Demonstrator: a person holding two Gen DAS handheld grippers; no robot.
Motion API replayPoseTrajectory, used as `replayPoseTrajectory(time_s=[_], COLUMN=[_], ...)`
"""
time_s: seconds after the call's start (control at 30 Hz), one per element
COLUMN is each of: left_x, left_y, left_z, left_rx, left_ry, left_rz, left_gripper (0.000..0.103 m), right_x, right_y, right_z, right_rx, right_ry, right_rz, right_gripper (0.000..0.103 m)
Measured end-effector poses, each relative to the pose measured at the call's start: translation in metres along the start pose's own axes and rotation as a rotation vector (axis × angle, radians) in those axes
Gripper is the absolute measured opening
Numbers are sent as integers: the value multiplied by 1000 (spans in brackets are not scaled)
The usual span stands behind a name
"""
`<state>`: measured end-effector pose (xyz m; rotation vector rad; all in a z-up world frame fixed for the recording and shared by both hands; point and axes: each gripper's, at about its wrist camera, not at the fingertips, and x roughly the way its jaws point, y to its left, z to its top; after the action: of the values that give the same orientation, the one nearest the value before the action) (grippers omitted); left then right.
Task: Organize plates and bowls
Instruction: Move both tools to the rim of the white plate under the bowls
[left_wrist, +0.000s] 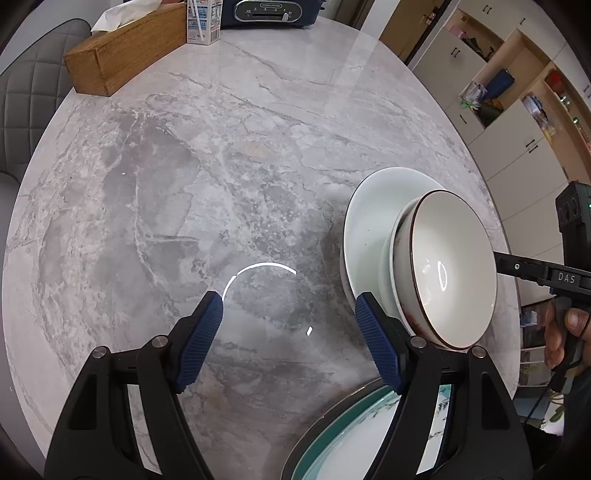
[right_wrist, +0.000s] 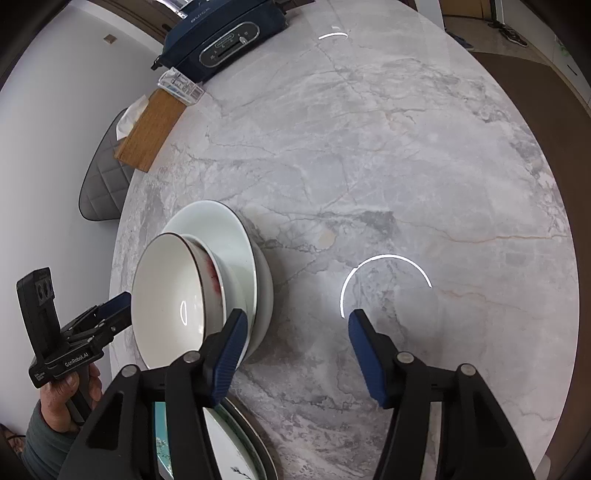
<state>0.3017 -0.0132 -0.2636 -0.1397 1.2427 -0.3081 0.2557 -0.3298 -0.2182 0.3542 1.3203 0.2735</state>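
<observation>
**Bowl stack flanked, neither gripper on it yet**

Bowl (left_wrist: 448, 269) with the dark rim line sits nested on top of a white stack: another bowl under it, then a wide white plate (left_wrist: 373, 206), all resting on the marble table (left_wrist: 221, 166) near its edge. A teal-rimmed plate (left_wrist: 332, 443) lies separately, closer to the person, partly hidden by the gripper bodies.

Left gripper (left_wrist: 288, 343): jaws spread, nothing between the pads, only bare table. Its right pad is just beside the stack, possibly in front of it rather than touching; contact can't be confirmed. Right gripper (right_wrist: 295, 354): also released and empty, left pad just beside the stack on the opposite side. No earlier picture, so only the present state is stated.

Judgement: step in hand is a grasp on the top bowl or the stack, with one gripper on each side.

How to do it well:
- Straddle the rim with one pad inside the bowl and one outside, not both outside.
- Pick one target: top bowl alone or whole stack. A half grip would tip the nested pieces.
- Glazed ceramic looks slippery, so close firmly before lifting.
- Lift straight up; the table edge and the teal-rimmed plate are near.
- Reddish smear (right_wrist: 214, 280) on the bowl's outer wall: avoid pinching there.
</observation>
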Motion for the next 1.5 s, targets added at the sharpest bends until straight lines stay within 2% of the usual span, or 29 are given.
replayPoseTrajectory(time_s=[0.1,0.3,0.47,0.63,0.77,0.87,0.93,0.97,1.03,1.07,1.1,1.27,1.4,1.47,1.5], left_x=[0,15,26,39,42,44,45,45,47,48,49,42,39,44,48], left_y=[-1,-11,-9,-1,-10,-11,-10,-10,-7,-5,-4,-8,-14,-9,-4], left_z=[3,4,8,11,12,13,11,11,9,9,9,6,3,6,7], left_rx=[1,41,5,-64,-27,-27,-27,-28,-42,-56,-65,-39,8,-17,-41], left_ry=[-9,27,43,84,89,86,74,66,63,65,65,37,18,38,60], left_rz=[-15,-23,-20,-56,-9,-11,-21,-29,-48,-55,-58,-16,15,-5,-14], left_gripper=[73,73,73,75,74,73,73,73,74,75,75,75,75,80,87], right_x=[5,13,18,19,19,19,20,21,23,23,22,18,17,20,21], right_y=[1,5,9,8,11,11,8,5,0,0,2,15,14,9,6], right_z=[1,5,8,10,9,11,12,12,11,10,9,5,5,7,9], right_rx=[-5,-17,-41,-39,-55,-49,-34,-14,9,4,-14,-75,-73,-54,-43], right_ry=[10,26,35,36,38,35,37,40,47,42,41,39,38,49,57], right_rz=[3,1,-3,0,-15,-5,14,51,112,101,76,7,10,17,26], right_gripper=[59,55,49,49,46,45,43,36,33,40,41,41,41,46,46])
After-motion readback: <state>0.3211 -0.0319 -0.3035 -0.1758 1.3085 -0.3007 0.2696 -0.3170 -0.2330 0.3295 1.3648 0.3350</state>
